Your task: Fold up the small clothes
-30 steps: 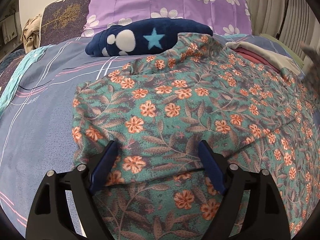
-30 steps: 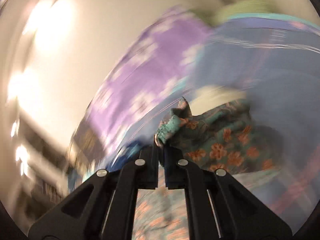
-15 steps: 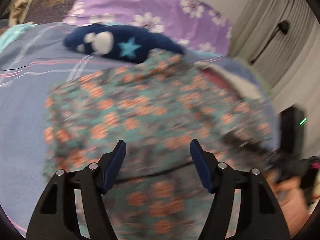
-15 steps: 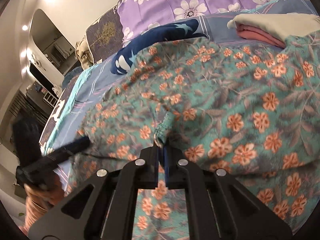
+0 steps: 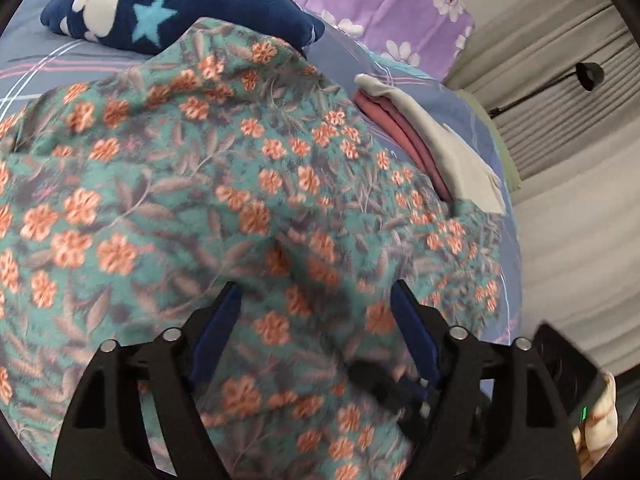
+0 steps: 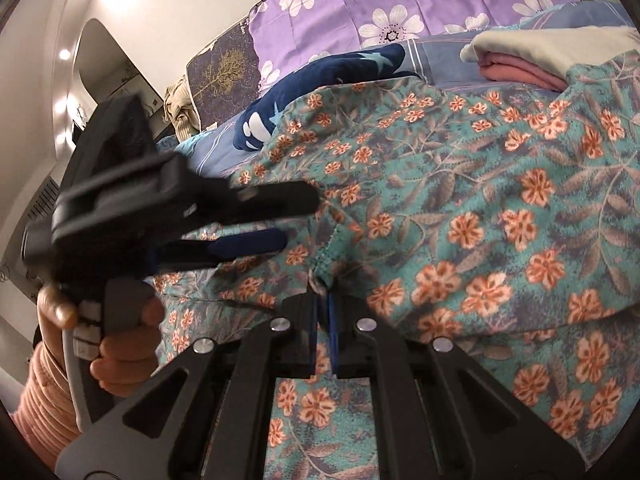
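A teal garment with orange flowers (image 5: 208,184) lies spread over the bed and fills both views (image 6: 480,208). My left gripper (image 5: 316,308) is open, its blue-padded fingers just above the cloth; it also shows in the right wrist view (image 6: 272,220) at the left, held in a hand. My right gripper (image 6: 323,300) is shut on a hem edge of the floral garment (image 6: 330,248), with a fold rising from its tips. It shows blurred at the lower right of the left wrist view (image 5: 392,388).
A navy plush cushion with a star (image 5: 160,12) lies behind the garment. A folded stack of pink and cream clothes (image 5: 420,140) sits to the right on the blue bedsheet (image 5: 60,60). Purple flowered pillows (image 6: 400,4) stand at the headboard. Curtains (image 5: 580,160) hang at the right.
My left gripper swung right and closer over the garment, staying open. My right gripper kept its hold on the hem while the left hand came nearer to it.
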`<state>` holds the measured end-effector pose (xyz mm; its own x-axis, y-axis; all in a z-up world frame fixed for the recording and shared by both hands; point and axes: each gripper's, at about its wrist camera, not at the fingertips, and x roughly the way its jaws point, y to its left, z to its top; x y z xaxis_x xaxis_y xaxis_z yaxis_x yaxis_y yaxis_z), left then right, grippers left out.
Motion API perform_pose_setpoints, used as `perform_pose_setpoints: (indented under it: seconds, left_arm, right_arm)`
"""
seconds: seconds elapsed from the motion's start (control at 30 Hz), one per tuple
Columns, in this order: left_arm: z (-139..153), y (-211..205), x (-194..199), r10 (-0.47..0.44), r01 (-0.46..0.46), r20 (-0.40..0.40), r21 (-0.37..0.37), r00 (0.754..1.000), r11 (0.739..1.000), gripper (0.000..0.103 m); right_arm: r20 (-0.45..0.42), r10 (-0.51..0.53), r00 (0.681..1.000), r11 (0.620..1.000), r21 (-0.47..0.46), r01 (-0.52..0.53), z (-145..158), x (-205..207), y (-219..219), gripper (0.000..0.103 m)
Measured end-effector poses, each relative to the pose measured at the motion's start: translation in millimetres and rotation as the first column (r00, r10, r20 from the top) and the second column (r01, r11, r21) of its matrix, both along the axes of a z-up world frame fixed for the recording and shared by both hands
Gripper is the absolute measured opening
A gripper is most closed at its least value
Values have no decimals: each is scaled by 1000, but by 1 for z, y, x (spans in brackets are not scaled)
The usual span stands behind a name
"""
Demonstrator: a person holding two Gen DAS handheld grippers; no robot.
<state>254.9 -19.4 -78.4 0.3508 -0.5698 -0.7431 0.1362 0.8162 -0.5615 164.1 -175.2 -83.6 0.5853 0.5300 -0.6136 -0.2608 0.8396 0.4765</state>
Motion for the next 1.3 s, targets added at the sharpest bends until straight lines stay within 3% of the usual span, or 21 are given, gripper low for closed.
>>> perform_pose_setpoints:
  seconds: [0.1,0.13,0.17,0.27,0.43,0.6,0.7,1.13,1.3]
  left_arm:
    - [2,-11,10,4,-4,3,32,1000,999,80]
    - [3,-17,11,-10,9,25,68,1000,998,52]
    - [3,-21,12,-36,33,30,99,999,995,4]
    - [9,-28,11,-63,56,51,137,997,989,3]
    - [67,-21,7,-72,45,196,143,978,989,3]
    - [127,-2,-5,-67,5,334,181,940,984,3]
    - [143,15,-14,-59,-13,362,194,930,981,3]
    - [137,104,-36,53,-145,360,235,932,961,3]
    - [108,146,-43,119,-205,316,255,941,945,3]
  right_arm:
    - [13,11,1000,1000,-16,-11,2,-2,4,6]
    - [15,13,1000,1000,-14,-13,2,-2,4,7]
    - [17,16,1000,1000,-10,-16,3,-2,4,8]
    - [19,25,999,1000,-5,-25,5,-2,3,10]
    - [55,12,998,995,-95,-7,18,-10,1,10]
    - [-38,-66,997,992,-111,61,-1,2,-8,8]
    - [-91,-94,991,993,-83,87,-8,8,-16,3]
    - [-70,-93,993,986,-145,82,-8,2,-13,4]
    - [-70,-92,993,986,-149,81,-8,1,-11,4]
